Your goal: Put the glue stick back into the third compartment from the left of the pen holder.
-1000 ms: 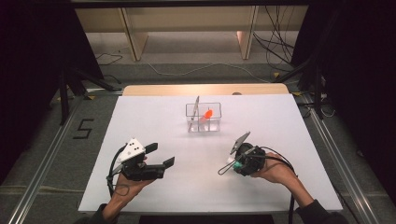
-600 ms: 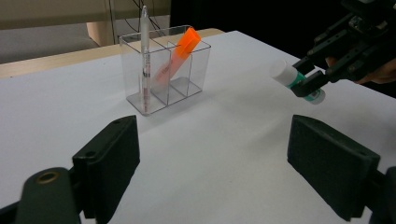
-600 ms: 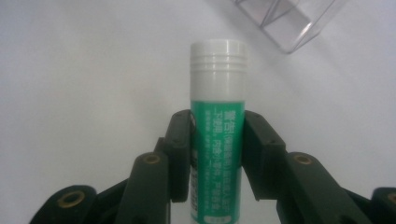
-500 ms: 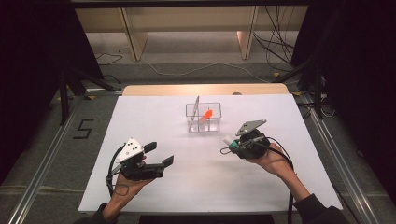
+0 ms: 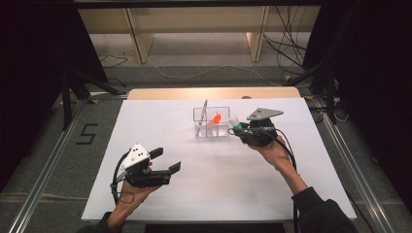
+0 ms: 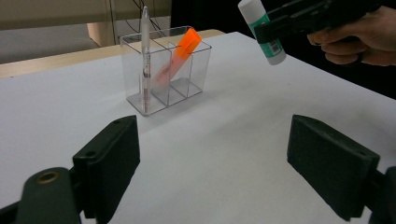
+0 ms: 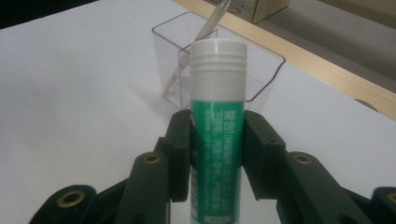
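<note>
We see the right gripper [image 5: 239, 129] clamped on a green-and-white glue stick with a ribbed white cap [image 7: 217, 135], its two black jaws pressing the tube's sides — the lower end of the tube is cut off by the bottom edge of the right gripper view, and the small print on the label is too blurred for us to read. In the high view the stick shows as little more than a pale tip and a green speck, held in the air just beside the right end of the clear plastic three-compartment organiser [image 5: 212, 122], which stands near the far edge of the white table [image 5: 145, 116], about midway along it. From the left gripper view we pick out the stick tilted, cap uppermost, with the hand [image 6: 369, 35] that carries its gripper partly cut off at the frame's right edge. In the organiser we have a white pen [image 6: 145, 51] upright in one end compartment and an orange marker [image 6: 180, 56] leaning in the middle one — the third compartment's contents we cannot judge through the glare. The left gripper [image 5: 166, 161] hovers over the near left part of the table, jaws spread wide with nothing between them.
</note>
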`<state>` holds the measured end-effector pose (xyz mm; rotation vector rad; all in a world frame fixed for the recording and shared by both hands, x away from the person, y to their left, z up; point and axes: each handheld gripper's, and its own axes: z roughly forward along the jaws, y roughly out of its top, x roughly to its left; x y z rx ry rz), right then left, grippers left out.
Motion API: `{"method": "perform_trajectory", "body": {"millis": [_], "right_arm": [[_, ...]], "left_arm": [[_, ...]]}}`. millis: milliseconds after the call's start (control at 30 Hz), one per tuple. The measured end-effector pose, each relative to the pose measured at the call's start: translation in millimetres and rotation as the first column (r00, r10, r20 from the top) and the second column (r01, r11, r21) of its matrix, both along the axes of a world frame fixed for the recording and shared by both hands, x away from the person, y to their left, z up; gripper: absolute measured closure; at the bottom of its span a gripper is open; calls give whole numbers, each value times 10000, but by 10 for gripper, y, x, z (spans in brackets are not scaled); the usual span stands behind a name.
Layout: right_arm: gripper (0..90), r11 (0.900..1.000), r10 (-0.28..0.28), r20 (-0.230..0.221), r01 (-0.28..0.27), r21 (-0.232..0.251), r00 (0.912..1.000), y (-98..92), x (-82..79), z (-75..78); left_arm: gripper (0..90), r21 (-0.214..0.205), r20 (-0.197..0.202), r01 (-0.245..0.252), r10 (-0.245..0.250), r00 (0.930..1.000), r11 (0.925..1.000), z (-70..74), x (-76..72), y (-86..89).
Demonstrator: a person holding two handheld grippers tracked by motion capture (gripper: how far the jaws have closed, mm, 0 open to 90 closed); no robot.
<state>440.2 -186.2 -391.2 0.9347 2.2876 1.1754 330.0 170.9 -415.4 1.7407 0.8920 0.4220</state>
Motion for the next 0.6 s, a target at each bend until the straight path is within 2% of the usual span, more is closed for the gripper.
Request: {"method": "perform_trajectory", "body": {"millis": [67, 133, 233, 300, 400, 500, 600], "right_arm": [[660, 9999, -10, 29, 10, 118, 10000, 4, 25, -1], [659, 9988, -297, 212, 289, 398, 9993, 31, 102, -8], [660, 9964, -488, 237, 470, 707, 9985, 38, 161, -16], [660, 9913, -723, 341, 680, 1124, 9968, 57, 255, -25], [660, 9880, -836, 414, 773, 1341, 9956, 77, 303, -20], [659, 9784, -1128, 476, 1026, 1792, 9925, 125, 396, -5], [659, 9751, -1294, 512, 1177, 1879, 9903, 166, 473, -10]], "left_arm": [[167, -16, -20, -5, 5, 10000, 10000, -1, -1, -1], [167, -13, -4, -1, 1, 10000, 10000, -3, 2, -3], [167, -66, -16, 0, 0, 10000, 10000, -8, 0, -13], [167, -69, 6, -2, 2, 10000, 10000, -8, -1, -13], [167, -65, 53, -12, 13, 10000, 10000, -3, -1, -7], [167, -178, 69, -67, 68, 10000, 9998, 1, -6, -6], [167, -195, 108, -66, 68, 9999, 9998, 5, -9, -2]]}}
